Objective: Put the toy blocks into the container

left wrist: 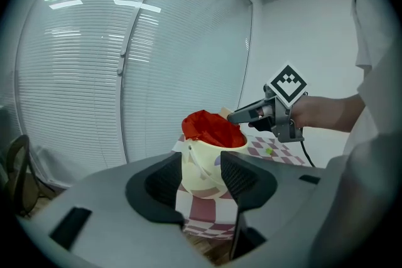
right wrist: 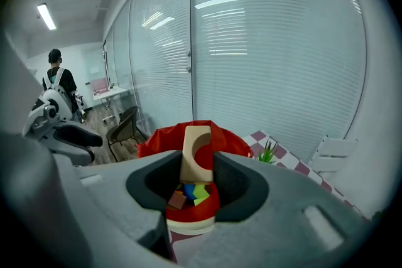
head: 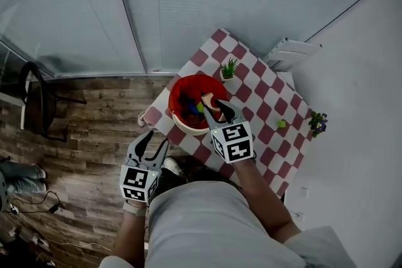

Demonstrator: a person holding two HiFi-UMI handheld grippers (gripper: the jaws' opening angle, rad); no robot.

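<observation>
Roughly at the near left corner of a table (head: 267,94) with a red-and-white checked cloth stands a cream bucket (head: 191,108) lined in red. Blinds run along the far side, and there is wood floor (head: 94,116) to the left.

The right gripper (head: 215,107) hangs over the bucket's right rim. Its jaws are clenched on a pale wooden arch block (right wrist: 188,157), which stands upright between the pads with its cut-out facing right. The block is directly above the open bucket and not yet in it.

The left gripper (head: 157,138) is off the table's near left edge, over the floor. Its jaws are spread with nothing between them. Its own view shows the bucket through the gap, well beyond the tips.

Only the right gripper view looks down into the bucket, where blue, green and orange blocks (right wrist: 188,192) lie on the liner below the arch. Only the left gripper view shows the bucket's cream side, its handle, and the right gripper reaching in from the right at rim height.

The head view alone shows the rest of the table. A small green plant (head: 229,68) is just beyond the bucket, and a tiny green piece (head: 281,123) lies well to the right. A purple-flowered plant (head: 318,122) sits past the table's right edge.
</observation>
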